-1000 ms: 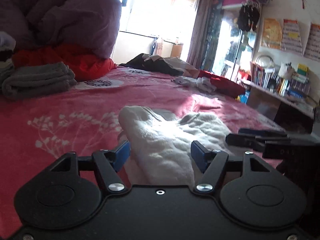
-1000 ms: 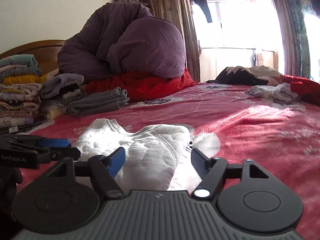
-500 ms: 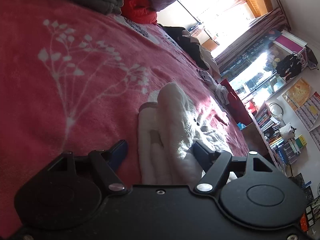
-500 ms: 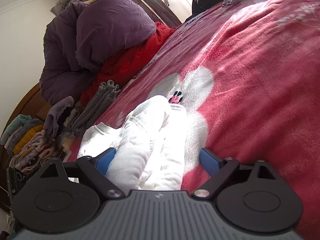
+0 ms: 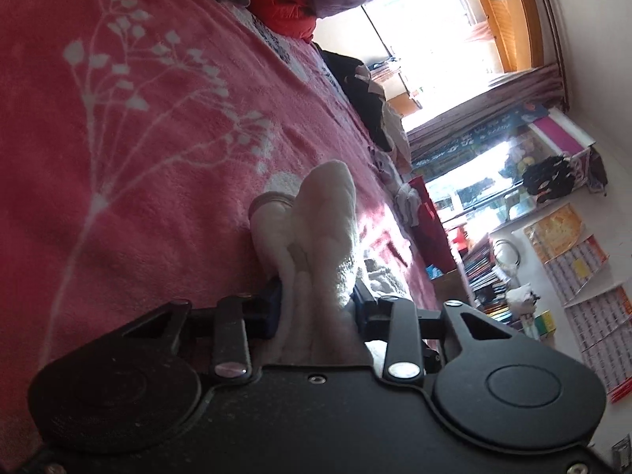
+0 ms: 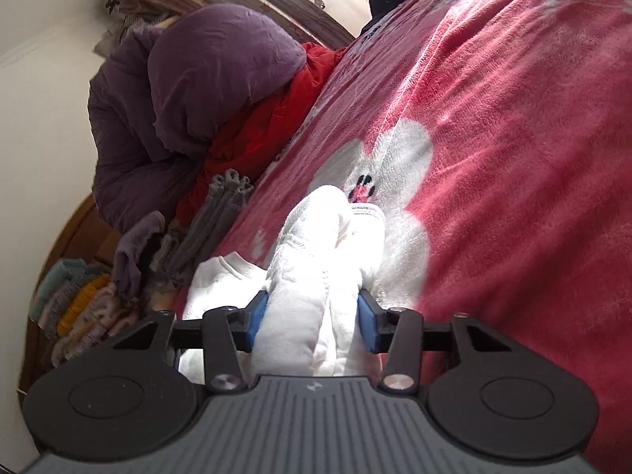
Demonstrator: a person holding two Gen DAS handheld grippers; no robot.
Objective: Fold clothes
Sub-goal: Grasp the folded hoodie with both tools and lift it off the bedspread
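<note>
While both views are tilted by wrist roll, the white garment (image 5: 316,237) is seen lying on the pink floral blanket (image 5: 138,138), bunched into thick folds. The left gripper (image 5: 316,308) is closed on one bunched end, its jaws having just been closing, with fabric pressed between the blue pads. The right gripper (image 6: 312,318) is likewise clamped on the garment's other end, jaws just closed inward. Folded clothes (image 6: 79,308) are stacked beside the purple duvet (image 6: 189,98).
</note>
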